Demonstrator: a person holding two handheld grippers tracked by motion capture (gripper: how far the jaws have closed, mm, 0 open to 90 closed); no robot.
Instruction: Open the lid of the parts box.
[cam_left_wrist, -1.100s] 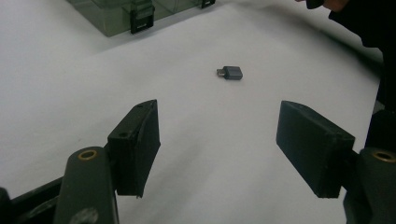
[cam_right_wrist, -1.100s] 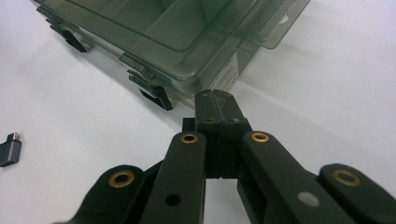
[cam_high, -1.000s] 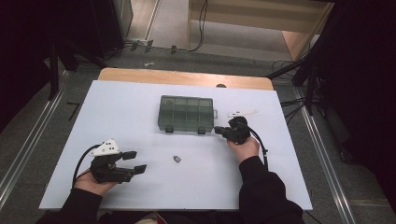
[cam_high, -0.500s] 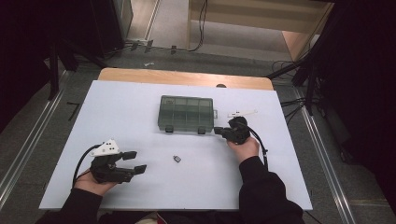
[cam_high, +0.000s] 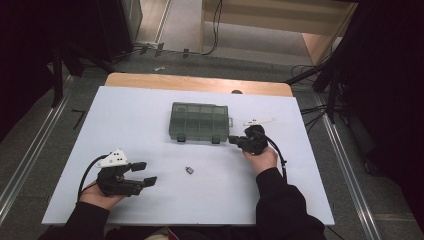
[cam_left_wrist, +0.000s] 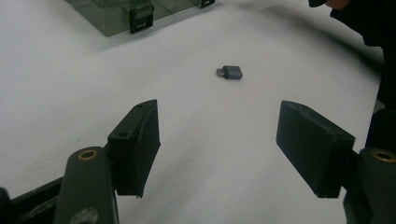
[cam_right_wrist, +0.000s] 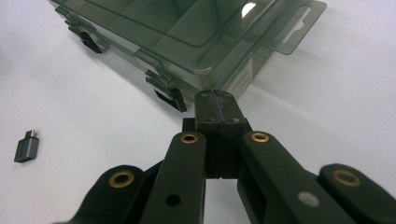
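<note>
Even overhead light on the white table (cam_high: 150, 115), surroundings falling off to near-black at both sides of the high view; overall soft, slightly grainy. Left gripper view: near jaws blurred, soft shadow under them, small adapter (cam_left_wrist: 230, 72) fairly sharp. Right gripper view: bright glint on the clear box lid (cam_right_wrist: 249, 9), foreground linkages out of focus.

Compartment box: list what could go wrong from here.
1. The right gripper is shut, its tips at the near right corner of the compartment box. A push there may slide the light box rather than open it.
2. Both latches look fastened, so prying could flip the box.
3. The small adapter lies loose ahead of the open left gripper; a hasty grab could knock it away.
</note>
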